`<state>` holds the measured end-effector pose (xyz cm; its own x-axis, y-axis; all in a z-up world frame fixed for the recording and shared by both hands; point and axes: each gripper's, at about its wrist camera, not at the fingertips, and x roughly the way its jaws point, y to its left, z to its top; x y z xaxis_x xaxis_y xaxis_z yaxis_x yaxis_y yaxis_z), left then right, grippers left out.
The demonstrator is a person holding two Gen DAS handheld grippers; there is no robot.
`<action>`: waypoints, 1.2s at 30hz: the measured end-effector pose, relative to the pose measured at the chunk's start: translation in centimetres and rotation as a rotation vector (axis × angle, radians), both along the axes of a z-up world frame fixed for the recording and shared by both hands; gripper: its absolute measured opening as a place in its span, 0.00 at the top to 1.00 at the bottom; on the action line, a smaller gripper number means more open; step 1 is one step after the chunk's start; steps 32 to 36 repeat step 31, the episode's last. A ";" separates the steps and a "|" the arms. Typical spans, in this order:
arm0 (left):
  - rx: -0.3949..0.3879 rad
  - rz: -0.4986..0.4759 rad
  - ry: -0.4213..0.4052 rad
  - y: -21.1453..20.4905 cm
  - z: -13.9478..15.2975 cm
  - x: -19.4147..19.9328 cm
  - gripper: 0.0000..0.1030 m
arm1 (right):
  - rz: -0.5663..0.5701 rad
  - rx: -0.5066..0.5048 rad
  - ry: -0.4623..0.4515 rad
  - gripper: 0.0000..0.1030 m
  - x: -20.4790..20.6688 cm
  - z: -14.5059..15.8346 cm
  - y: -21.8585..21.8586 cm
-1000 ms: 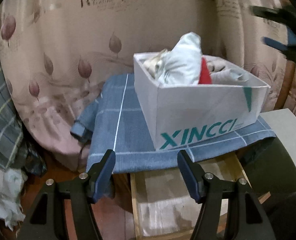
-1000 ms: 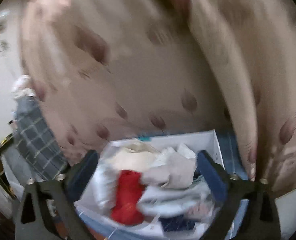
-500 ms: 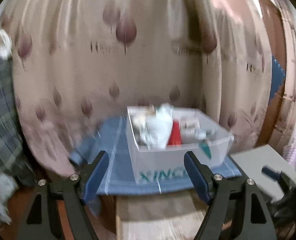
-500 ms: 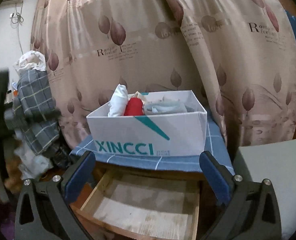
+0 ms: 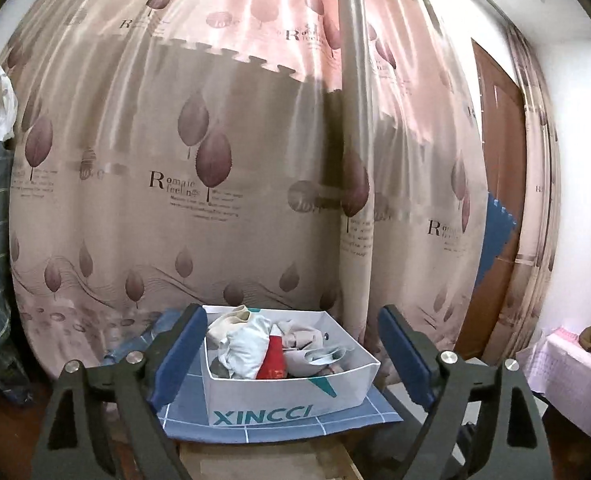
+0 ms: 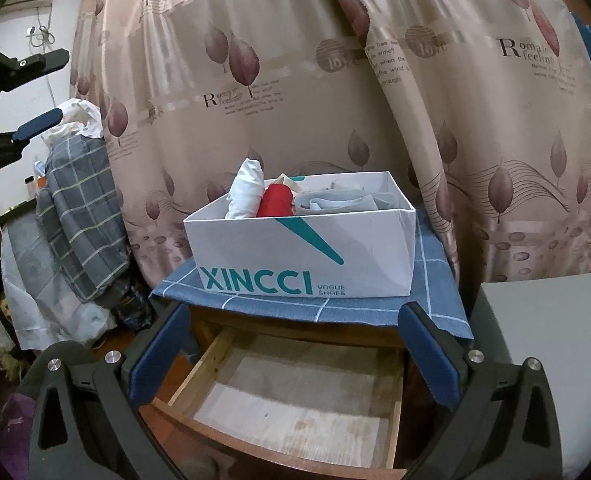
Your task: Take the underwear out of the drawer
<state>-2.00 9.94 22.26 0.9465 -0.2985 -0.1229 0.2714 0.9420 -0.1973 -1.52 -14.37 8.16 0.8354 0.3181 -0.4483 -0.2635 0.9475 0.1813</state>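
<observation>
**Holding both grippers wide over an open drawer and a filled shoebox**

Looking along the left gripper [image 5: 293, 354], its two blue-padded fingers [image 5: 179, 354] stand far apart with nothing between them. Framed in the gap is a white shoebox [image 5: 291, 394] printed XINCCI, sitting on a blue checked cloth [image 5: 255, 430]. Rolled and crumpled underwear [image 5: 251, 346] fills the box: a pale bundle on the left, a red roll [image 5: 273, 356] touching it in the middle, beige and light blue pieces on the right. A pink leaf-print curtain [image 5: 215, 184] hangs right behind the box. A brown door [image 5: 499, 200] shows at the right, and a strip of pale wood lies below the cloth.

From the right wrist, the right gripper [image 6: 291, 352] is likewise spread wide and empty. Between its pads lies the wooden drawer [image 6: 291, 396], pulled out, its bare pale bottom showing with no clothing in the visible part. Just above it, on the cloth [image 6: 435, 288] that covers the cabinet top, stands the shoebox [image 6: 295, 256], with the white bundle [image 6: 247, 190] and the red roll [image 6: 275, 200] rising above its rim. A grey plaid fabric [image 6: 79, 208] is heaped at the left, and a grey surface [image 6: 547, 340] sits at the right. The left gripper's dark frame [image 6: 19, 92] shows at the far left edge, well apart from the box.
</observation>
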 end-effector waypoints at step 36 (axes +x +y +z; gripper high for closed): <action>0.281 0.078 0.342 -6.0 -12.7 4.9 0.12 | -0.075 0.004 0.018 0.00 -1.4 0.3 -3.6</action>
